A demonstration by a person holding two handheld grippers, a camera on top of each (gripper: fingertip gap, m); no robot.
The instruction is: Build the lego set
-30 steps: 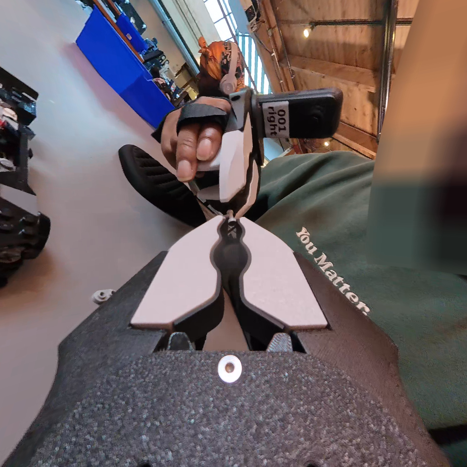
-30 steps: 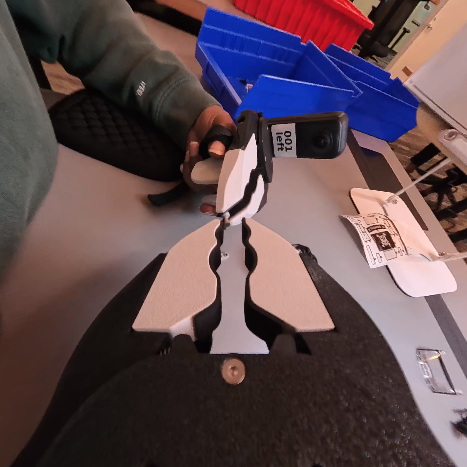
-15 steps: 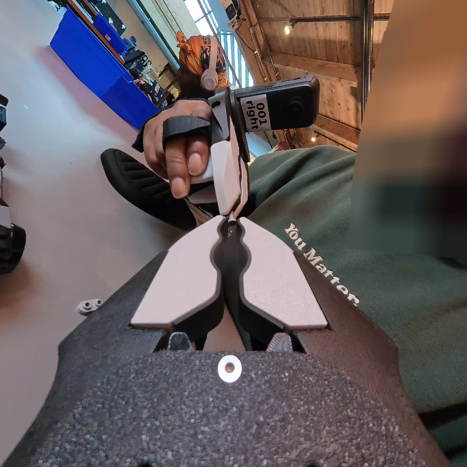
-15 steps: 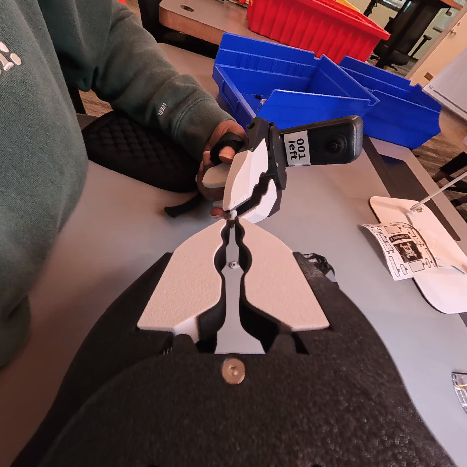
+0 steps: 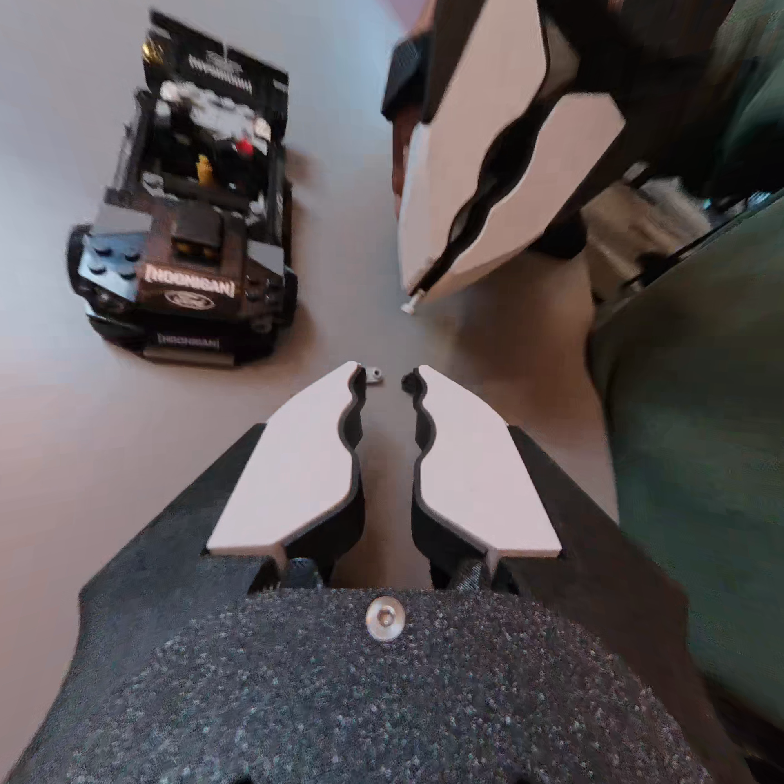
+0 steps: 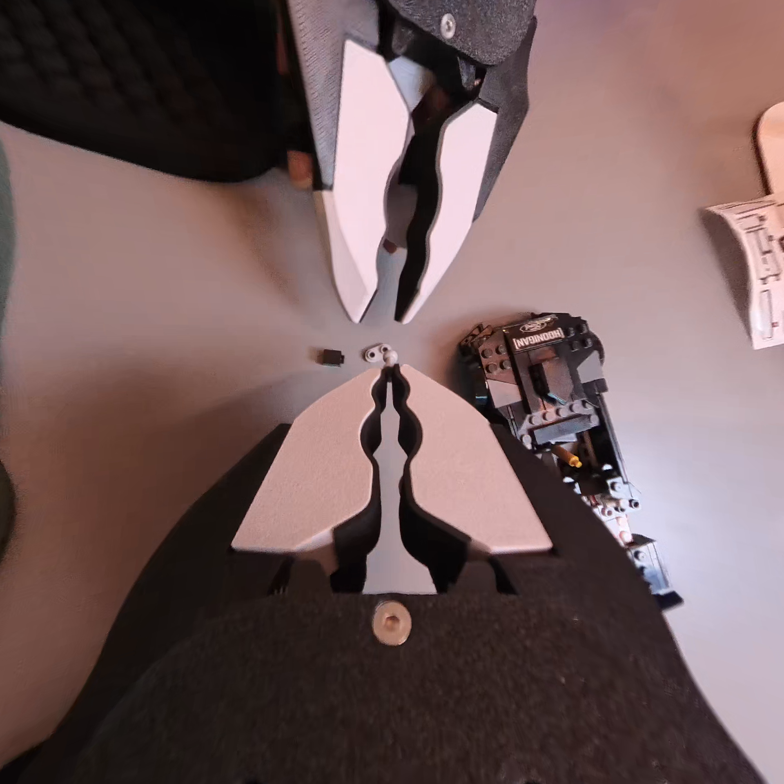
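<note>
**Small parts staged ahead of the next fitting**

The left gripper (image 5: 388, 377) hangs over the grey worktop (image 5: 63, 424) with its jaws parted to a moderate gap and nothing between them. Two loose pieces lie right at their tips: a small light-grey flat plate with holes (image 5: 374, 375) just off the left jaw tip, and a small black brick (image 5: 408, 383) against the right jaw tip.

The right gripper (image 6: 391, 368) points at the same spot from the opposite side. Its jaws are nearly closed and pinch a small light-grey pin-like piece (image 6: 389, 358) that sticks out from the tips, touching or just above the grey plate; which, I cannot tell.

The partly built black lego car (image 5: 186, 220), with dark-grey plates and white lettered stickers, stands on the worktop to the left of and beyond the left jaws, and close to the right of the right jaws in the right wrist view. A folded white instruction sheet (image 6: 751, 271) lies farther out on that side.

The step in hand looks like a small sub-assembly: joining the pin to the plate before it goes on the car. The next move likely calls for the left jaws to close on and steady the plate while the right presses the pin squarely into a hole. Parts this light may skid or flip.
</note>
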